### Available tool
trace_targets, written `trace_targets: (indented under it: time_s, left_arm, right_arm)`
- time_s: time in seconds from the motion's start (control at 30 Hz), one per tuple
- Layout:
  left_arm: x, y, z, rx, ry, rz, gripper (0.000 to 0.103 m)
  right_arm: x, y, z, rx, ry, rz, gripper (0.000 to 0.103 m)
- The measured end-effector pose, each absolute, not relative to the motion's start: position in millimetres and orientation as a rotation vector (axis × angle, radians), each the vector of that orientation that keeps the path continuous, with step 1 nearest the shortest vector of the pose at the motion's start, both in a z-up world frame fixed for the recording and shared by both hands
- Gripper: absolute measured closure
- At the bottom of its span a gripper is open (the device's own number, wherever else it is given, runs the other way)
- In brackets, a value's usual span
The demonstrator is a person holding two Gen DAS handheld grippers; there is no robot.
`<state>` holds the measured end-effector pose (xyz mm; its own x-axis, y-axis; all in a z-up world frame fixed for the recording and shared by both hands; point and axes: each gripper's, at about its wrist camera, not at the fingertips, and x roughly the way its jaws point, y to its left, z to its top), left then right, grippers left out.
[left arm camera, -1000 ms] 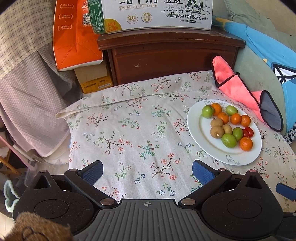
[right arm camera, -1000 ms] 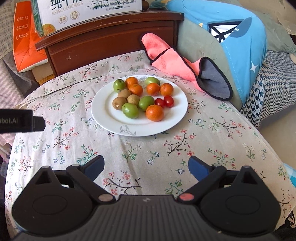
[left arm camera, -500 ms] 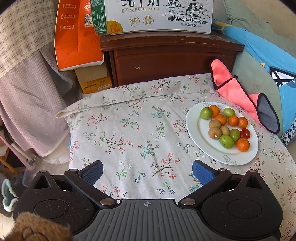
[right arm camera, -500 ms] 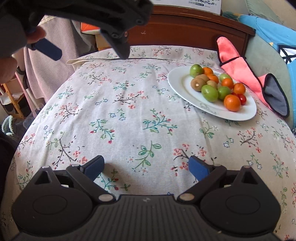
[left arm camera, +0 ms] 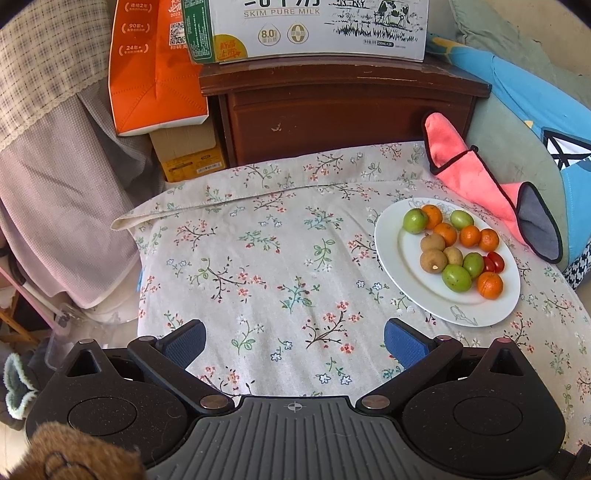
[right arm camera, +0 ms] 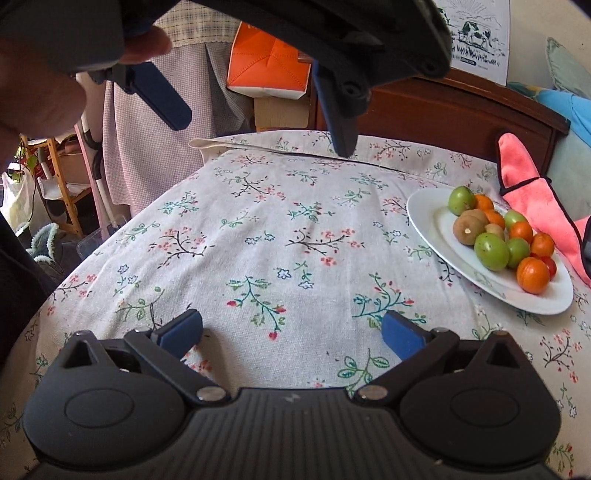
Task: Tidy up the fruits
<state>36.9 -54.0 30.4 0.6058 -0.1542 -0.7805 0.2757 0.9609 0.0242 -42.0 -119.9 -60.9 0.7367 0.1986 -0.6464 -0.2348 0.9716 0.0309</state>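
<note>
Jaws wide; plate [left arm camera: 413, 291]: five oranges [left arm camera: 489, 284], four green fruits [left arm camera: 456, 277].

A matt woven floral tablecloth [left arm camera: 258, 258] fills mid-frame. At right, a glossy white plate [left arm camera: 399, 258] looks ceramic. At top, a dark polished wooden cabinet [left arm camera: 332, 110] carries a printed cardboard milk carton [left arm camera: 314, 26].

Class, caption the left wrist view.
Open left gripper hovers over a floral tablecloth beside a plate of mixed fruit.
</note>
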Motion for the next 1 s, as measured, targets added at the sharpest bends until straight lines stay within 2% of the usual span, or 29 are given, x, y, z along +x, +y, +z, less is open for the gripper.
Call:
trace_targets:
  time_s: [1.0]
  left_arm:
    - [65,-42,-19,0.160,0.990,-0.142,0.000]
  right_arm:
    - [-41,-118,-62,-0.056,0.700,0.239,0.000]
